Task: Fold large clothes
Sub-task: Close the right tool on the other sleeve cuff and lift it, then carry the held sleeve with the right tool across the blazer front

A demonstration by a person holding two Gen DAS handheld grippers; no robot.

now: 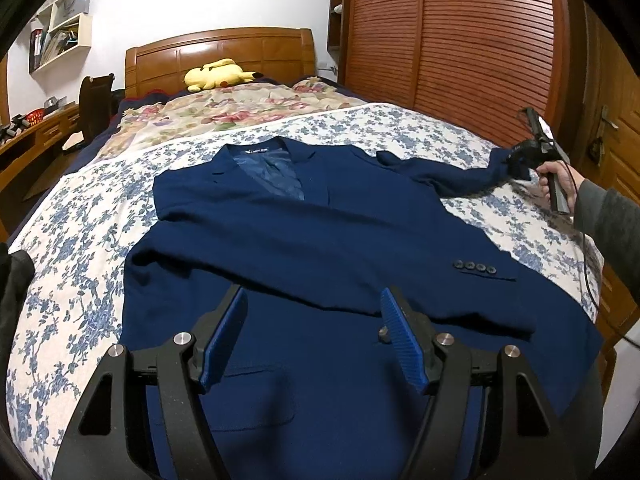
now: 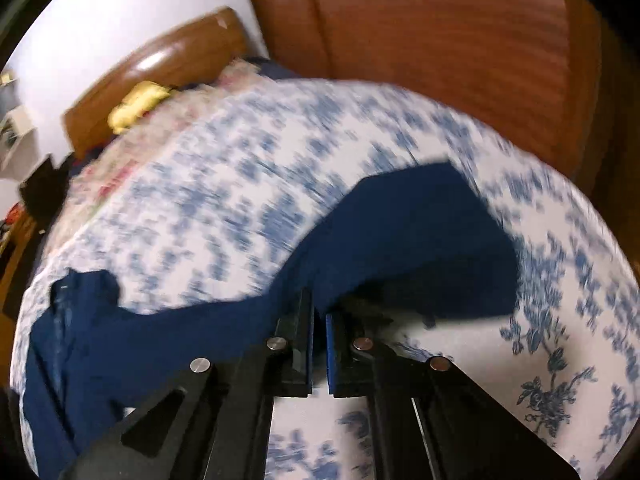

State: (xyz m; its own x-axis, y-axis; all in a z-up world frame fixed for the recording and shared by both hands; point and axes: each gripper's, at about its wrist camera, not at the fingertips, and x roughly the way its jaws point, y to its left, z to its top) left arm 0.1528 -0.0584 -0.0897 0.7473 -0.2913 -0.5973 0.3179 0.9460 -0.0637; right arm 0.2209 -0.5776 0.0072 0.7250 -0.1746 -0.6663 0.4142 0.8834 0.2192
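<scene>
Navy blue suit jacket (image 1: 320, 240) lies face up, spread across a bed with a white quilt printed in blue flowers (image 1: 80, 240), collar toward the wooden headboard (image 1: 220, 56). One sleeve is folded across the chest, its cuff with four dark buttons (image 1: 474, 267) pointing to the right of the left wrist view.

Left gripper (image 1: 314, 332): blue ribbed pads spread apart above the jacket's lower front, nothing between them.

Right gripper (image 2: 319, 316): pads closed together on the cloth of the jacket's other sleeve (image 2: 420, 240), near its cuff end. The sleeve stretches out sideways from the shoulder over the quilt. The right wrist view is motion-blurred. In the left wrist view a hand (image 1: 558, 180) in a grey sleeve holds this gripper.

Yellow plush toy (image 1: 218, 74) rests by the headboard; a slatted brown wardrobe (image 1: 460, 40) stands beyond the bed.
</scene>
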